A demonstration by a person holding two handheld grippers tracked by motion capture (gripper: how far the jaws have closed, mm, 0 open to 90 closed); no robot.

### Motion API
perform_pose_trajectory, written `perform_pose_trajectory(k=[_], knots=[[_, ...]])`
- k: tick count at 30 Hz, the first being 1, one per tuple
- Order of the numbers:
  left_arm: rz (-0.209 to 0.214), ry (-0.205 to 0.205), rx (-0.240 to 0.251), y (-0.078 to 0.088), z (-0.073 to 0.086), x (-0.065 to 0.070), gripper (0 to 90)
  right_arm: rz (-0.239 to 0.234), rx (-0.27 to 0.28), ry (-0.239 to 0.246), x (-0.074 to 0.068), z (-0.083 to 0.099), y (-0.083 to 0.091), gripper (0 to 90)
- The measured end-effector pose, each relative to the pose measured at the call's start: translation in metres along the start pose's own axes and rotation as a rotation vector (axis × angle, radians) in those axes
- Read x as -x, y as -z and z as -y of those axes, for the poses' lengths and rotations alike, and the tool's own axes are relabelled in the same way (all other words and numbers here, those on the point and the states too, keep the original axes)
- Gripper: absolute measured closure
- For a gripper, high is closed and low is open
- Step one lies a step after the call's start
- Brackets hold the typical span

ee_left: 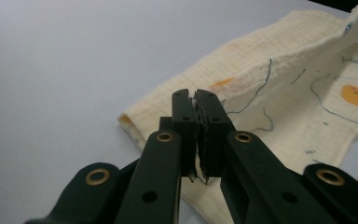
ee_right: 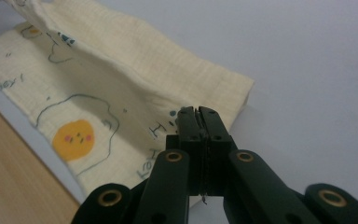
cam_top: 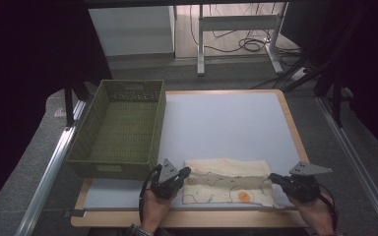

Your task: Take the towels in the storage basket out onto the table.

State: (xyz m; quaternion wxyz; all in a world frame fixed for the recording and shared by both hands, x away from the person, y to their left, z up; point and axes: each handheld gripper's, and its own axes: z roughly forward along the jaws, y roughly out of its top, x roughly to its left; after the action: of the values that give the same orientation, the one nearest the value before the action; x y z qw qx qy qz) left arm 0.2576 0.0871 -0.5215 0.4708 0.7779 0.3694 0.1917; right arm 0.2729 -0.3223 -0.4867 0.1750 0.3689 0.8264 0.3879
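A dim room with dark curtains at the sides is seen behind a pale blue worktop (cam_top: 226,123) edged in wood. A green woven basket (cam_top: 120,128) stands along the worktop's left edge. A cream cloth (cam_top: 229,187) printed with fried eggs lies folded near the front edge, its long axis running parallel to that edge. The left hand-held gripper (cam_top: 185,172) is clenched on the cloth's left end, with fabric pinched between the jaws, as the left gripper view shows (ee_left: 196,100). The right hand-held gripper (cam_top: 271,176) is clenched on the right end, again with fabric nipped between the shut jaws (ee_right: 198,112). The upper layer is raised slightly between the two grips. The cloth thus stretches from one grip to the other, equally near both hands, and the basket lies to the rear left of it, nearer the left hand.
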Motion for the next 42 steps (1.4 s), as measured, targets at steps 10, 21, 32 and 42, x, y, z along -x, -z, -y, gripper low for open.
perform_pose_trajectory(k=[10, 21, 32, 42], knots=[[0.017, -0.003, -0.014, 0.006, 0.017, 0.009, 86.7, -0.026, -0.015, -0.012, -0.011, 0.02, 0.005, 88.8], [0.049, 0.009, -0.06, 0.013, 0.032, 0.016, 75.2, -0.053, -0.02, -0.035, -0.016, 0.032, 0.005, 83.7], [0.029, 0.058, -0.036, 0.04, 0.026, 0.003, 48.4, -0.029, 0.013, -0.025, -0.014, 0.024, 0.035, 71.7], [0.057, 0.04, -0.095, 0.014, 0.028, 0.011, 38.7, -0.042, -0.009, -0.019, -0.017, 0.024, 0.008, 65.3]])
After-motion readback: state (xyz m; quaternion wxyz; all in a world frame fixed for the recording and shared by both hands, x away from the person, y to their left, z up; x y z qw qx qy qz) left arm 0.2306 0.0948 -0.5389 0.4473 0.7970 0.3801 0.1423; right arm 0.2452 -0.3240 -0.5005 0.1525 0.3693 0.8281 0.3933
